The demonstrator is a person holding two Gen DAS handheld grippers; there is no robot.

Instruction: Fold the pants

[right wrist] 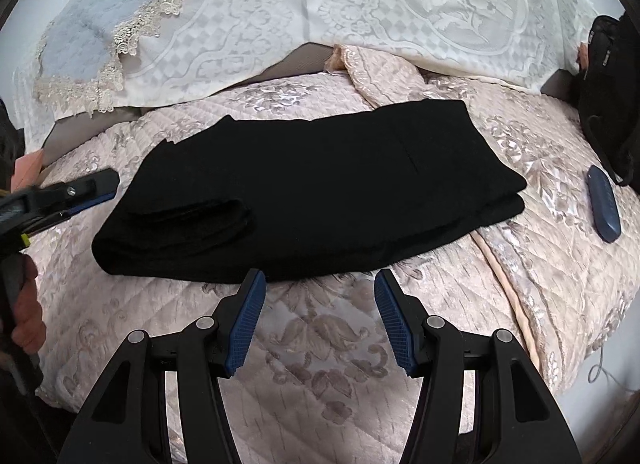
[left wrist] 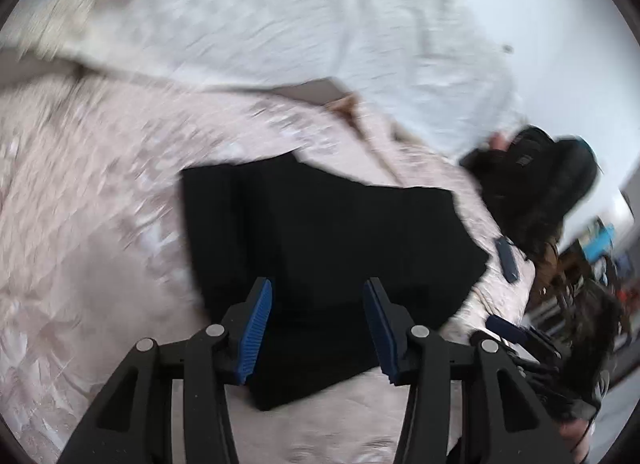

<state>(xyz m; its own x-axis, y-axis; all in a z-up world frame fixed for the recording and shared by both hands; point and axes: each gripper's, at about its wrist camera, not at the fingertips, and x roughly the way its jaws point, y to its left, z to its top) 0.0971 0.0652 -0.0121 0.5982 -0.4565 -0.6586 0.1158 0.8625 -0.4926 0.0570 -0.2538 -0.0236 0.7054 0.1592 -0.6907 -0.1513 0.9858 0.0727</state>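
**Folded pants on a quilted bed, both grippers released**

Blue ribbed pads on black two-finger frames fill the foreground of each wrist view. Right gripper (right wrist: pixel 320 318): jaws spread apart over bare quilt, nothing between them, just short of the near edge of the folded black fabric pants (right wrist: pixel 304 188). Left gripper (left wrist: pixel 318 330): jaws parted above the pants (left wrist: pixel 320 248), pads not pressing the cloth; that view is motion-blurred. From the right wrist view the left gripper (right wrist: pixel 98 184) appears at the pants' left end, held by a hand (right wrist: pixel 28 316).

Surface: a pale pink quilted bedspread with a shiny floral pattern (right wrist: pixel 328 336); the pants lie across its middle as a flat multi-layer bundle. Along the far edge rests a white lace cover with scalloped beige trim (right wrist: pixel 280 24). Near the right edge lie a dark blue oblong case (right wrist: pixel 604 204) and, beyond it, a black bag (right wrist: pixel 608 104). Plain pale wall shows behind.
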